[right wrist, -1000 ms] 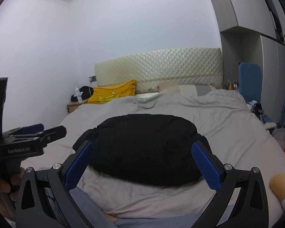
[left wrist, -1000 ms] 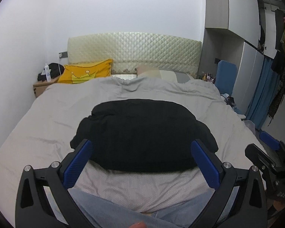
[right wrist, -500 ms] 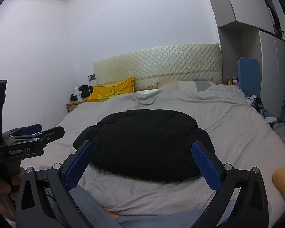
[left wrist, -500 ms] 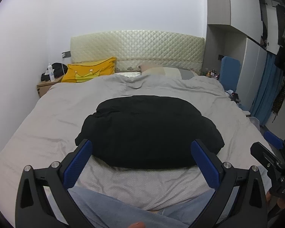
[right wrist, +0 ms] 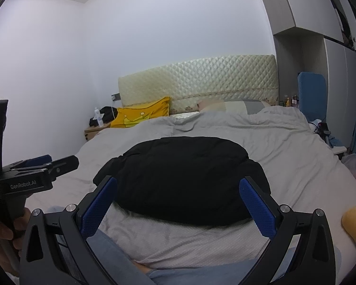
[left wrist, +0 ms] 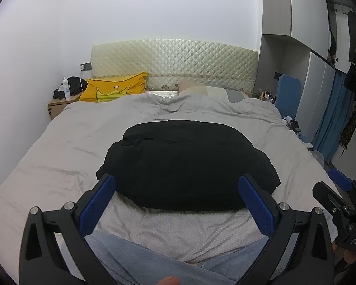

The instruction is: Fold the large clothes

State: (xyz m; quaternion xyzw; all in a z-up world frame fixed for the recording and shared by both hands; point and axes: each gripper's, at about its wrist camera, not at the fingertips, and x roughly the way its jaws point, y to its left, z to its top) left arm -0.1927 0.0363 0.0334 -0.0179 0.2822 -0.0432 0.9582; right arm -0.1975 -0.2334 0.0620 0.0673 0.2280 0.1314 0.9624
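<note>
**Both tongs drawn back from black garment; fold appears at or near completion**

Change since the earlier frames: both cameras have risen and pulled back slightly. The black garment (left wrist: 187,163) now sits lower and a little further off in each view, and more of the wall shows above the headboard (left wrist: 173,64). The garment itself has not visibly shifted on the bed (left wrist: 59,147).

Present state: the left tongs (left wrist: 176,197) stand wide apart and empty, held above the near edge of the bed. The right tongs (right wrist: 178,197) are likewise wide apart and hold nothing. Neither touches the cloth. In the right wrist view the left unit appears at the left edge, well clear of the garment.

Location of the task item: the black garment lies in a compact, rounded bundle on the grey bedcover, roughly central, nearer the foot than the yellow pillow (left wrist: 114,90). Its edges look tucked in; a loose lobe shows at the near-left corner and another at the right side.

Assessment: the step in hand reads as release and inspection after a fold. If a further fold is wanted, the next move calls for lowering both tongs to the near edge, one at each corner, and closing on all layers together. Risk: the thick cloth may slip open if only the top layer is caught.
</note>
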